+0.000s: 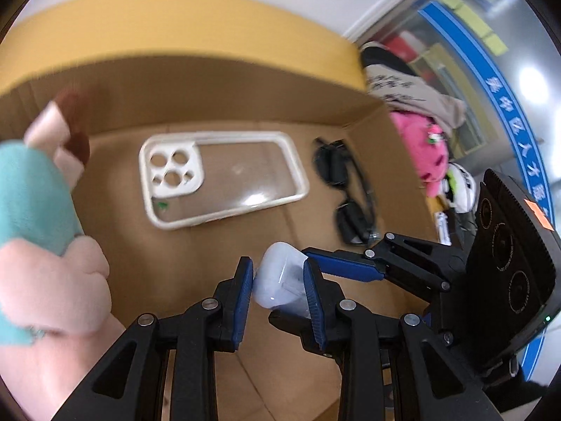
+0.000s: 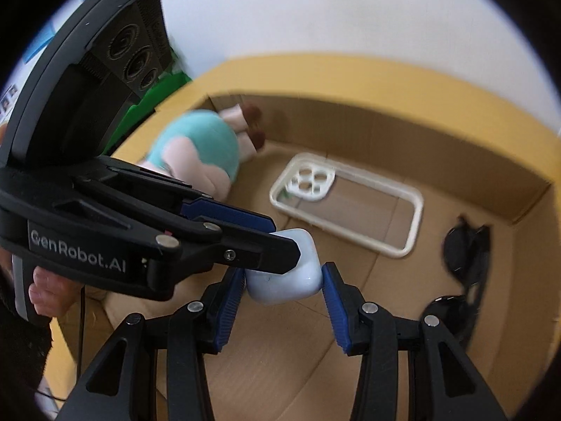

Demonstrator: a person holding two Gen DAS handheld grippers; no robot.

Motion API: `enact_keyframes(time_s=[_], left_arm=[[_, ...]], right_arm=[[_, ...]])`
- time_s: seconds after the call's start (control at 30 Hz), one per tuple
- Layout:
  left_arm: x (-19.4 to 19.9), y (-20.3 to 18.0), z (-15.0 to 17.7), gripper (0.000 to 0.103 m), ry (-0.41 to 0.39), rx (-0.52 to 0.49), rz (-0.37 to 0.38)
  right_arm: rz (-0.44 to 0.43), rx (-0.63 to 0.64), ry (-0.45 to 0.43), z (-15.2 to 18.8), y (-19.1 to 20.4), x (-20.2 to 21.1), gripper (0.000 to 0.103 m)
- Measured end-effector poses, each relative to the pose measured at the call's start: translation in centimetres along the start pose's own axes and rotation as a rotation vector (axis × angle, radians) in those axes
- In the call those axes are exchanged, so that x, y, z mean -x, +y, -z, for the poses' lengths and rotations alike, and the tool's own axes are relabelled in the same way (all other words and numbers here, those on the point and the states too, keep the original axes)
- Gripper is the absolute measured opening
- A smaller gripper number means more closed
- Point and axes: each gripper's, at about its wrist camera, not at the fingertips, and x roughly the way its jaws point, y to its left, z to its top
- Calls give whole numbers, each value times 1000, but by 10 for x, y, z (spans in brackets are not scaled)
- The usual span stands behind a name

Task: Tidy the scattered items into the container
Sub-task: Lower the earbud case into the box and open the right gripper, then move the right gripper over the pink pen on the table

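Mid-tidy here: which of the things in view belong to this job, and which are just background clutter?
Job:
cardboard box
earbud case, between both grippers
phone case
sunglasses
plush doll

Lying about:
pink plush
folded clothes
green item

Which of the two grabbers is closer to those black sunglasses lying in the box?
Right. The right gripper has the sunglasses just beside it; the left gripper comes from the far side, both around the white earbud case.

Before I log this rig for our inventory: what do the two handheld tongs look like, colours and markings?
Both tongs are matte black linkage frames with silver rivets and ribbed blue pads. The left tongs carry white "GenRobot.AI" lettering, a thin black cable and a black housing with three round lenses. The right tongs have the same housing, marked with an orange sticker. Bare fingers grip the left handle.
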Motion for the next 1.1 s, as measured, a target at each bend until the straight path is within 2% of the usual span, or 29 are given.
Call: enact_keyframes(time_s=[0.13,0.27,0.4,0.47,0.5,0.53,0.6,0.63,0.67,0.73,0.87,1.0,1.03,1.1], left_arm=[[-19,-2,1,30,41,-12,-80],[-36,-4,2,32,85,0,-89],[-34,-4,4,34,64,44,-93],[-21,-7,11,49,29,45,-106],[-12,-10,15,52,4,40,-117],[0,-13,23,56,-29,30,-134],[28,-24,43,61,-99,-12,-165],[41,-31,56,68,-133,-31,-176],[56,-37,72,78,-170,-48,-189],[78,-48,101,84,-231,-67,-214],[99,-63,165,86,-290,-71,-235],[86,-72,230,87,-274,-71,-244],[80,-76,245,87,-280,-91,-267],[76,-93,270,88,-337,-176,-383]], right_arm=[[6,-42,91,0,-6,-30,44],[29,-52,144,4,-5,-42,43],[47,-56,156,8,-7,-41,43],[63,-63,135,15,-8,-30,45],[66,-61,122,18,-7,-24,47],[71,-58,105,23,-6,-14,52],[65,-68,52,36,-5,12,61],[54,-79,13,45,-4,29,66],[44,-90,-22,55,-2,44,67],[34,-111,-81,75,5,68,68],[15,-142,-170,110,25,105,68],[31,-146,-217,138,46,128,68],[23,-145,-218,149,52,136,68],[4,-151,-221,166,60,140,68]])
